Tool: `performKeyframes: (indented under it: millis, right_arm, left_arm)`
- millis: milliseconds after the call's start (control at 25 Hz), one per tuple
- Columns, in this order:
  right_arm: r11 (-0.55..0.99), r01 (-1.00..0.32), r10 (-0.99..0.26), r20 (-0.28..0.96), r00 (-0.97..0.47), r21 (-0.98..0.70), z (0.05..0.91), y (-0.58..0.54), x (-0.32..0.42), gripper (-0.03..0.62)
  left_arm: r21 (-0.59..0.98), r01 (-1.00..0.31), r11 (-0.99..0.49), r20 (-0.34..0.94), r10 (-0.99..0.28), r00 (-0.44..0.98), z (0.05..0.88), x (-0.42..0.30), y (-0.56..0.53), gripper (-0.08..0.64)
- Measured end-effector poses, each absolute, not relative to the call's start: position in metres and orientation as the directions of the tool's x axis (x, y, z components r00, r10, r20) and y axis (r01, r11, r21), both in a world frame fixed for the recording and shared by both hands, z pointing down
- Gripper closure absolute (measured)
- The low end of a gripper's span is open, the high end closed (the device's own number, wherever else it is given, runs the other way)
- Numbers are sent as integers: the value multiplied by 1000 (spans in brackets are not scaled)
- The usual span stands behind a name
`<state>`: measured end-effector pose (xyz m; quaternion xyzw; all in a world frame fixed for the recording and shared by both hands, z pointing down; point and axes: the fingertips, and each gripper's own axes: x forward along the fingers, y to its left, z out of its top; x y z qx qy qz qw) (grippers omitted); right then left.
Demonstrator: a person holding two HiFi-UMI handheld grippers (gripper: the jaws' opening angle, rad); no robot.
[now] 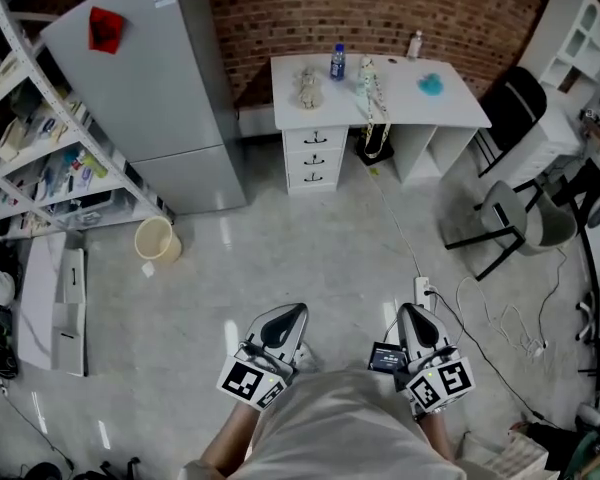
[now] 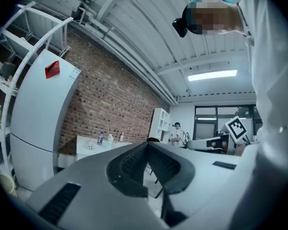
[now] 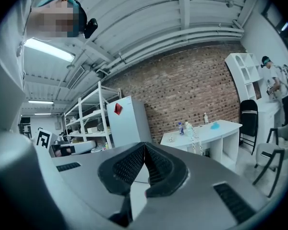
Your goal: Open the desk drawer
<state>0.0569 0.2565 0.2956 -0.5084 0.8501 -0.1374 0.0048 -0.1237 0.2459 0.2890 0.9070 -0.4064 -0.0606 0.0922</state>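
A white desk [image 1: 380, 103] stands against the brick wall, far ahead. Its three stacked drawers [image 1: 312, 157] with dark handles are all closed. The desk also shows small in the left gripper view [image 2: 93, 145] and in the right gripper view [image 3: 206, 133]. My left gripper [image 1: 290, 313] and right gripper [image 1: 410, 313] are held close to my body, well short of the desk, both pointing level toward it. In each gripper view the jaws meet at the tips with nothing between them, so both are shut and empty.
A grey fridge [image 1: 150, 88] stands left of the desk, metal shelving [image 1: 40, 158] further left. A beige bucket [image 1: 156, 239] sits on the floor. Black chairs [image 1: 510, 218] and cables with a power strip [image 1: 423, 290] lie to the right. Bottles [image 1: 338, 62] stand on the desk.
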Motion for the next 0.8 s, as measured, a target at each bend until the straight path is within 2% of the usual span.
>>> performKeyframes:
  millis: [280,560,800]
  right_arm:
    - [433,-874,-874,136,-467,-222,288,222,45,566]
    - [469,-848,-848,142,-510,-246,306,183,60,565]
    - [542,-805,-810,107,-577,-241,297,105,80,565]
  left_arm:
    - [239,-759,-605,-24,-785,619,289,-158,209,554]
    - [255,-779,-573,6,-805,593,300,-138,181,554]
    - [254,-834,-490,19,-860,511,296,-119,128,554]
